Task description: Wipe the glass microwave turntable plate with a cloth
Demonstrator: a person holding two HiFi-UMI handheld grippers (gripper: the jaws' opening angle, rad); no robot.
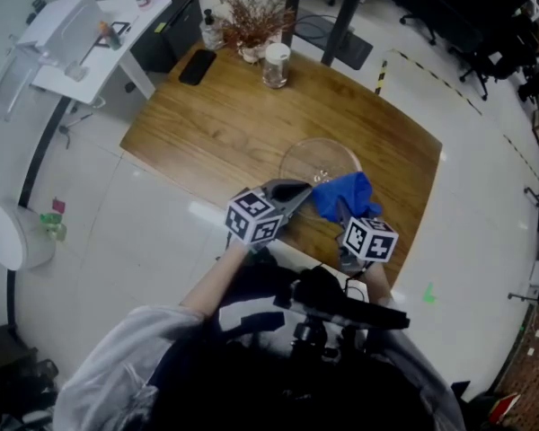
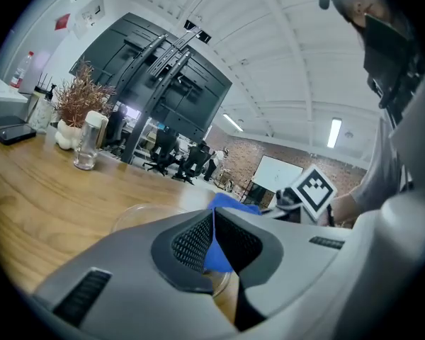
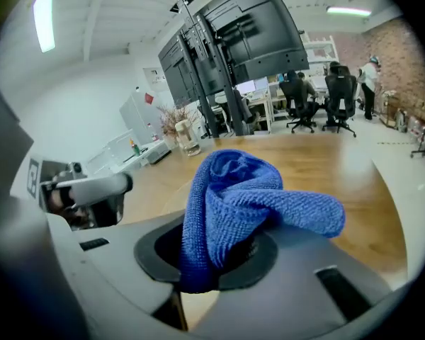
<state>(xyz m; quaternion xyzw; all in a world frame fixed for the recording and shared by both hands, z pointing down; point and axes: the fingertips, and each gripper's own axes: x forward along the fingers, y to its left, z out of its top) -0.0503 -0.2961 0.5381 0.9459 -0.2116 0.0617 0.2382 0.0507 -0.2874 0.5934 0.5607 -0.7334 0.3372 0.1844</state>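
The clear glass turntable plate [image 1: 314, 155] lies flat on the wooden table [image 1: 216, 124], near its front edge. In the head view my left gripper [image 1: 301, 189] reaches to the plate's near rim. In the left gripper view its jaws [image 2: 212, 214] meet tip to tip, and the plate [image 2: 138, 214] lies just beyond and below them. I cannot tell whether they pinch the rim. My right gripper [image 1: 346, 212] is shut on a bunched blue cloth [image 1: 346, 194] at the plate's near right edge. In the right gripper view the cloth [image 3: 234, 197] bulges out of the jaws [image 3: 219, 250] and hides their tips.
At the table's far side stand a glass jar [image 1: 276, 65], a vase of dried twigs [image 1: 250, 25] and a black phone [image 1: 198, 65]. A white side table [image 1: 90, 34] stands to the left. The table's front edge runs right under both grippers.
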